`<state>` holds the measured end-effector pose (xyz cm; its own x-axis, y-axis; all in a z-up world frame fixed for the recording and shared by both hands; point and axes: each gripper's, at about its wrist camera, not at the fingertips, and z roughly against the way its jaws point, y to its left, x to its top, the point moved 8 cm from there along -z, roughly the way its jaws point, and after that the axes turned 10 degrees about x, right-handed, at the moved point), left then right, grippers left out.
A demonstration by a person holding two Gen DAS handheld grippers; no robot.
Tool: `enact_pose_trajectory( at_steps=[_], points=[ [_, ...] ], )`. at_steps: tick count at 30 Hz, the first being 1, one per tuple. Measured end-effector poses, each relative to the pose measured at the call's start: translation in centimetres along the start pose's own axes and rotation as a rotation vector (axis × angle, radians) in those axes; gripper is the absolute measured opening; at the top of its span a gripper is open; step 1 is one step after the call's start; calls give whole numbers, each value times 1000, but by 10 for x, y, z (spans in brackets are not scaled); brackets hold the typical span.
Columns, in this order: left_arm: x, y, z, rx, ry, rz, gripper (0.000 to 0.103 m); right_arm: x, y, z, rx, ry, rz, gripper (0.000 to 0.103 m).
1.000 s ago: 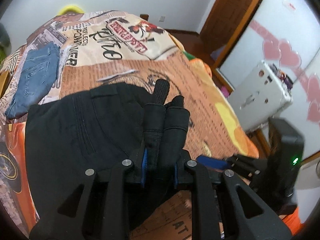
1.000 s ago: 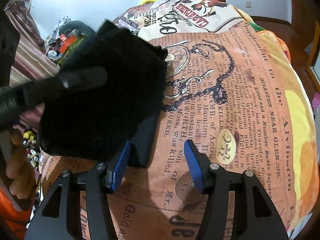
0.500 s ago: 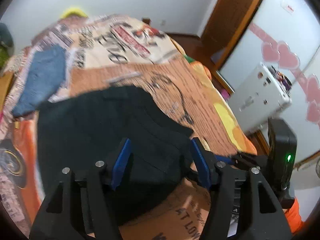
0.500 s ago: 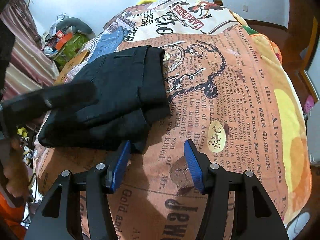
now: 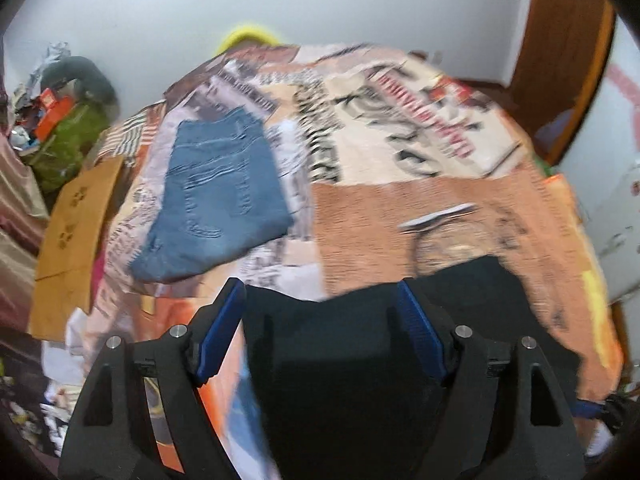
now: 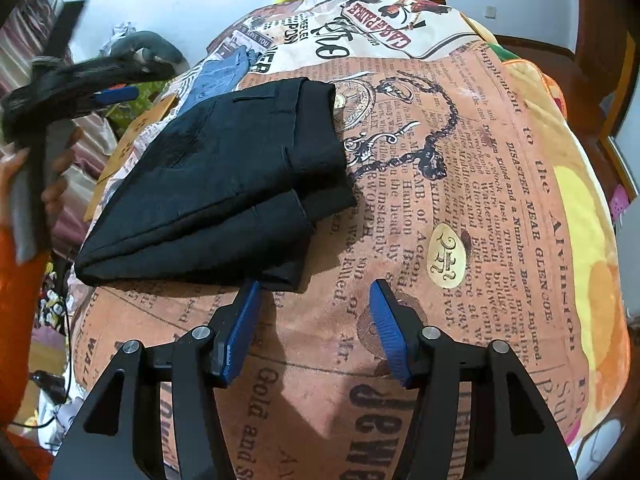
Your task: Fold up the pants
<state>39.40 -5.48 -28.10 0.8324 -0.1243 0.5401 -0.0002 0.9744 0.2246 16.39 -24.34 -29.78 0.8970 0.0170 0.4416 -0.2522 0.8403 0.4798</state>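
The black pants point(image 6: 224, 184) lie folded in a flat stack on the printed bed cover point(image 6: 480, 200). They also show dark and blurred in the left wrist view point(image 5: 360, 380). My right gripper point(image 6: 314, 300) is open and empty, just in front of the stack's near corner. My left gripper point(image 5: 320, 300) is open and empty, above the pants' far edge. The left gripper also shows in the right wrist view point(image 6: 88, 84), raised at the far left in a hand.
Folded blue jeans point(image 5: 216, 196) lie further back on the bed, also seen in the right wrist view point(image 6: 218, 76). A brown cardboard sheet point(image 5: 76, 232) sits at the bed's left edge. Clutter point(image 5: 60, 120) is piled at the left wall. A wooden door point(image 5: 560, 40) stands far right.
My left gripper opened, let go of the black pants and lifted away to the left. The pants dropped into a folded stack. My right gripper stayed open and drew back slightly.
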Motion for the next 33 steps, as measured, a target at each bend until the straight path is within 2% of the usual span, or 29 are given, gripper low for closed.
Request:
enact_pose_trajectory(
  at_steps=[4, 7, 11, 13, 16, 23, 33],
  points=[
    [-8, 10, -51, 37, 94, -42, 77, 3, -1, -1, -7, -1, 3, 56],
    [-20, 21, -86, 100, 171, -67, 77, 6, -3, -3, -4, 0, -1, 56],
    [-36, 29, -108, 62, 210, -48, 86, 12, -6, -4, 1, -2, -8, 56],
    [-41, 34, -110, 33, 215, -23, 87, 16, -9, -6, -9, -6, -16, 56],
    [-52, 43, -106, 21, 216, -10, 87, 23, -15, -8, -38, -16, -30, 56],
    [-87, 60, -70, 62, 195, -26, 87, 35, -24, 10, -69, -69, -53, 56],
    [-153, 66, -8, -4, 189, 64, 87, 36, -3, 34, -79, -116, 14, 56]
  ],
)
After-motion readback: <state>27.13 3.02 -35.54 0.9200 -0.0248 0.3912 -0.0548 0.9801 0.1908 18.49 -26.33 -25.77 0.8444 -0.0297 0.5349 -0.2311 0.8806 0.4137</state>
